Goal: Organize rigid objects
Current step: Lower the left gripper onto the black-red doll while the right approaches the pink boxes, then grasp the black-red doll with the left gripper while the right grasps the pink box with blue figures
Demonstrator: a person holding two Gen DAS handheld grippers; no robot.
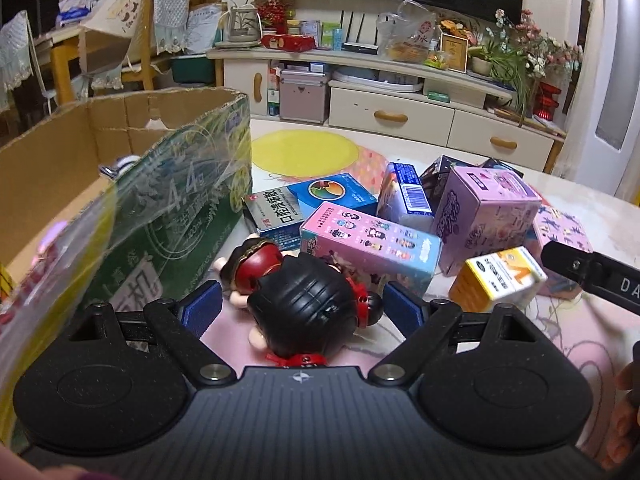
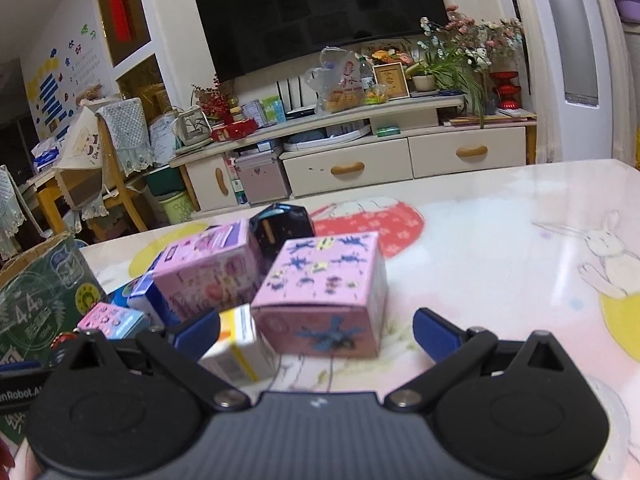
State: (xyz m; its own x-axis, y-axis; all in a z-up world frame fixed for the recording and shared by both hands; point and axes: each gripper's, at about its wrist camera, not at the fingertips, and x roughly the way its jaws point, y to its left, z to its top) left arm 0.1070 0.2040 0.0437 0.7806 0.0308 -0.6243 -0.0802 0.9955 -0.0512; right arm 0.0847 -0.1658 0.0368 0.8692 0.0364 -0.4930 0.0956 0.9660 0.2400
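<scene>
Left wrist view showed the left gripper (image 1: 302, 308) spread wide around a black-haired doll (image 1: 296, 300) lying on the pink patterned table (image 1: 580, 344), pads not touching it; just left of the doll stood the open cardboard box (image 1: 132, 184); beyond the doll lay a heap of small cartons (image 1: 372, 240); behind them a cream TV cabinet (image 1: 400, 116); the right gripper (image 2: 316, 330) gaped, empty, before a pink box (image 2: 324, 292).

My left wrist camera looks forward from low over the pink patterned counter (image 1: 580, 344), close to the green printed cardboard box (image 1: 168, 216). My right wrist camera sits further right, facing the same way. Both share the box (image 2: 44, 300), the pink cube carton (image 1: 486, 216) (image 2: 208, 272) and the cream TV cabinet (image 1: 400, 112) (image 2: 400, 160).
</scene>
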